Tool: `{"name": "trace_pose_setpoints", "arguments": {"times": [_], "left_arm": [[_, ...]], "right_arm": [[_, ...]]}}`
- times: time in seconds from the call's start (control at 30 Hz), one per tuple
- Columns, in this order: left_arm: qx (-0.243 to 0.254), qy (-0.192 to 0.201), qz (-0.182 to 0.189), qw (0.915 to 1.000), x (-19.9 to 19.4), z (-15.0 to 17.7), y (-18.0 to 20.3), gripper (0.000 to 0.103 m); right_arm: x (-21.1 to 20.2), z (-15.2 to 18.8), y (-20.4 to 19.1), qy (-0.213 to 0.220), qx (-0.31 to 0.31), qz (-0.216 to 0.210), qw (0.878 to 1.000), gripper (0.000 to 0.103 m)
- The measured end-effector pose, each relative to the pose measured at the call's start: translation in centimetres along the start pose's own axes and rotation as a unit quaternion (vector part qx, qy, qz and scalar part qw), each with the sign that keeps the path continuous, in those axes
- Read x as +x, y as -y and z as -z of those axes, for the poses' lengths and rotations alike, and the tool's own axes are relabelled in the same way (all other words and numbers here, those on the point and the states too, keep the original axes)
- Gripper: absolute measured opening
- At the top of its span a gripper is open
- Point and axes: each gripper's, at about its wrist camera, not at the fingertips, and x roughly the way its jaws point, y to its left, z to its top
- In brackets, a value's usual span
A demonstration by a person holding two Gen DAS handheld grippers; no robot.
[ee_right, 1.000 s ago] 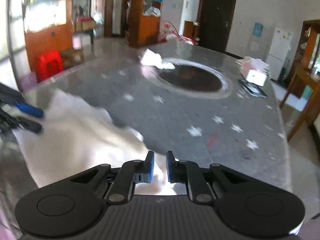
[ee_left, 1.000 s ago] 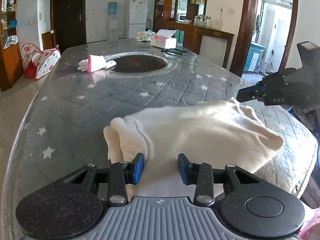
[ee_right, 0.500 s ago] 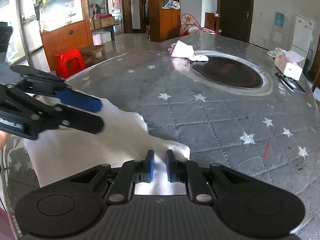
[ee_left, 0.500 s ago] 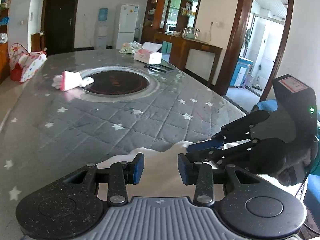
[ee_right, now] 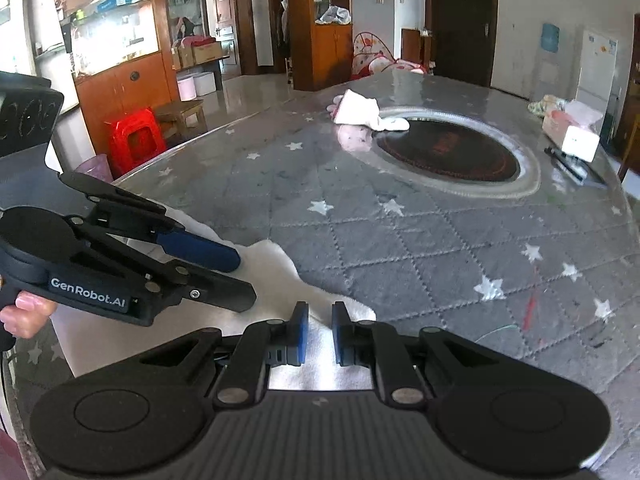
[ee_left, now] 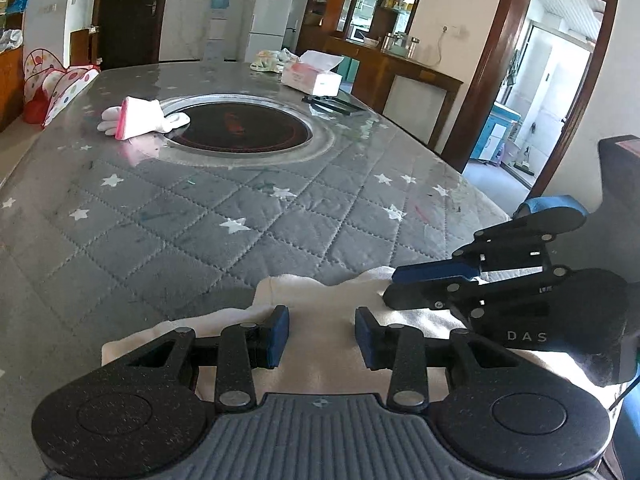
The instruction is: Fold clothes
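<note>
1. The room behind my cameras was a lived-in dining area, with a white fridge (ee_left: 271, 14), wooden cabinets and a dark door along the far wall; a red stool (ee_right: 136, 140) stood on the tiled floor off to one side
2. The work surface was a large round table (ee_left: 200, 216) under a grey quilted cover with white stars and a glossy sheet over it; a dark round hotplate (ee_left: 240, 128) sat sunk in its middle
3. Beside the hotplate's rim lay a small white and pink garment (ee_left: 138, 120), folded; further back I saw a tissue box (ee_left: 312, 76) and a flat dark object just beside it
4. The cream garment (ee_left: 320, 320) lay at the near edge of the table, partly bunched, right under both of my tools
5. My left gripper (ee_left: 322, 334) had its blue pads spread apart over the cloth; nothing was pinched between them, and whether the tips touched the fabric I could not tell
6. My right gripper (ee_right: 319, 334) had its pads drawn nearly together with only a narrow slot left; white cloth showed through that slot, yet I could not tell whether any fold was caught in it
7. In the right view the left tool sat just to the side, over the same cloth, with a person's fingers (ee_right: 24, 312) wrapped round its handle
</note>
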Motion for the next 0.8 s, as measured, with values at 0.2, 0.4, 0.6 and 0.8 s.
{"name": "trace_pose_setpoints", "arguments": {"times": [0.2,0.4,0.6,0.8], "left_arm": [[0.005,0.014,-0.007,0.9999,-2.0,0.4,0.4,0.041],[0.018,0.021,-0.031,0.9991,-4.0,1.8,0.5,0.041],[-0.002,0.015,-0.05,0.9986,-5.0,3.0,-0.8,0.041],[0.013,0.029,-0.064,0.9975,-7.3,4.0,0.1,0.041]], "right_arm": [[-1.8,0.3,-1.5,0.016,-0.012,-0.012,1.0,0.012],[-1.8,1.0,-2.6,0.012,-0.023,-0.017,1.0,0.012],[-1.2,1.7,-2.4,0.006,-0.018,-0.009,1.0,0.012],[-3.8,2.0,-3.2,0.017,-0.036,-0.017,0.999,0.012]]}}
